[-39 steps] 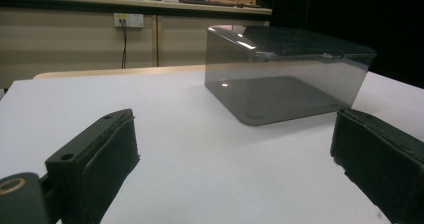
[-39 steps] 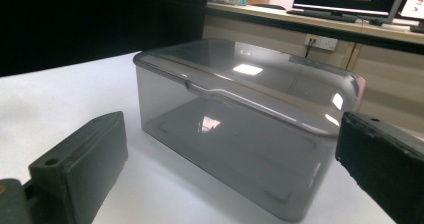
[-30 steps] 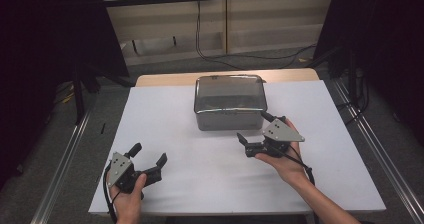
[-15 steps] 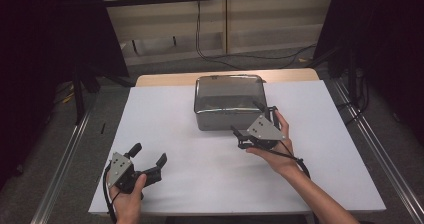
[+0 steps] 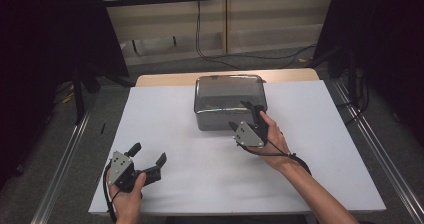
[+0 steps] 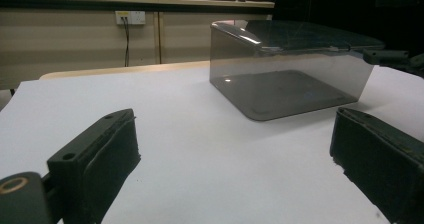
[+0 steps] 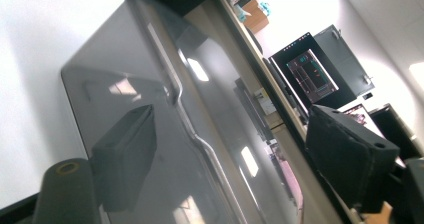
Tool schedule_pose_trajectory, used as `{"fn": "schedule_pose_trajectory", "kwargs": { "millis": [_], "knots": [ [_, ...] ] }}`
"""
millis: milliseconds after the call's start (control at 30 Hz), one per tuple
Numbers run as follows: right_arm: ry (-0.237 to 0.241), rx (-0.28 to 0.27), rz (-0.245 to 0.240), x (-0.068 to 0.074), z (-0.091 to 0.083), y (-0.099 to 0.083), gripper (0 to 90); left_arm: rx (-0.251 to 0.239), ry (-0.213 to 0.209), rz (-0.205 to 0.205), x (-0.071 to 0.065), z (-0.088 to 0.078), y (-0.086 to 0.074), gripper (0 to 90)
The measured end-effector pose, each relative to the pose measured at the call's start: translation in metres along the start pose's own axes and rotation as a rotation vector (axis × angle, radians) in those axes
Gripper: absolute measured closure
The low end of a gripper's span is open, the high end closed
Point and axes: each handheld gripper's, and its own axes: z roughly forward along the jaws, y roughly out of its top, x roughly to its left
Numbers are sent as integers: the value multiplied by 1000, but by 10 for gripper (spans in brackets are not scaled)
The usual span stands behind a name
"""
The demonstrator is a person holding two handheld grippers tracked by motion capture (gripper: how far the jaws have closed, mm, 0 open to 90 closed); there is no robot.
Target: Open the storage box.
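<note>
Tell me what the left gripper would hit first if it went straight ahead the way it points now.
Probably the steel box. The left gripper has open jaws aimed across bare white table, with the box ahead and a little to the right in its own view. Depth is unclear, so it might just slip past the box's left side.

The right gripper hides part of the tin's near right corner. In the right gripper view the tin is cut off at the bottom edge, so whether either pad touches it cannot be told.
</note>
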Motion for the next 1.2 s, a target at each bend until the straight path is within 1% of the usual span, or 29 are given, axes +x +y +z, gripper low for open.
{"fn": "schedule_pose_trajectory", "kwargs": {
  "millis": [67,100,133,167,233,300,333,367,400,433,467,500,533,600,633,667,700,800,900,933,1033,1200],
  "knots": [
    [2,9,-57,3,3,0,253,1,1,2,0,0,0,52],
    [5,14,-66,4,4,1,267,2,1,2,1,0,0,52],
    [0,25,-125,8,7,2,303,2,3,2,1,0,0,52],
    [0,25,-125,8,7,2,303,2,3,2,1,0,0,52],
    [-1,25,-155,10,8,4,337,4,2,1,1,0,0,52],
    [-14,29,-217,13,9,5,376,5,1,2,1,0,0,52],
    [-7,52,-258,16,10,5,410,2,1,2,1,0,1,51],
    [-5,60,-268,17,11,5,422,0,1,4,1,0,1,51],
    [-5,60,-268,17,11,5,422,-2,1,3,1,1,1,51],
    [-3,76,-285,19,12,4,453,0,2,5,1,0,1,51],
    [-3,76,-285,19,12,4,453,1,-1,4,1,0,1,51],
    [-15,88,-318,21,13,4,479,2,0,5,1,0,1,51],
    [-15,88,-318,21,13,4,479,3,4,8,1,0,1,51],
    [-12,95,-350,23,14,4,502,3,8,10,2,0,1,51],
    [-11,101,-359,24,15,3,527,5,8,9,2,1,1,51],
    [-6,107,-379,24,16,4,548,5,9,7,1,1,1,51],
    [-11,117,-400,25,16,3,569,11,6,12,1,2,0,51],
    [-8,124,-404,26,17,3,594,10,3,16,-1,3,0,51],
    [-11,130,-421,28,18,3,631,11,-5,17,-2,3,0,51],
    [-21,133,-440,29,19,2,646,10,-5,15,-2,4,0,50],
    [-20,136,-450,30,19,3,665,20,-9,12,-2,4,0,50],
    [-33,132,-473,32,19,4,704,24,-11,18,0,4,0,48]
  ]
}}
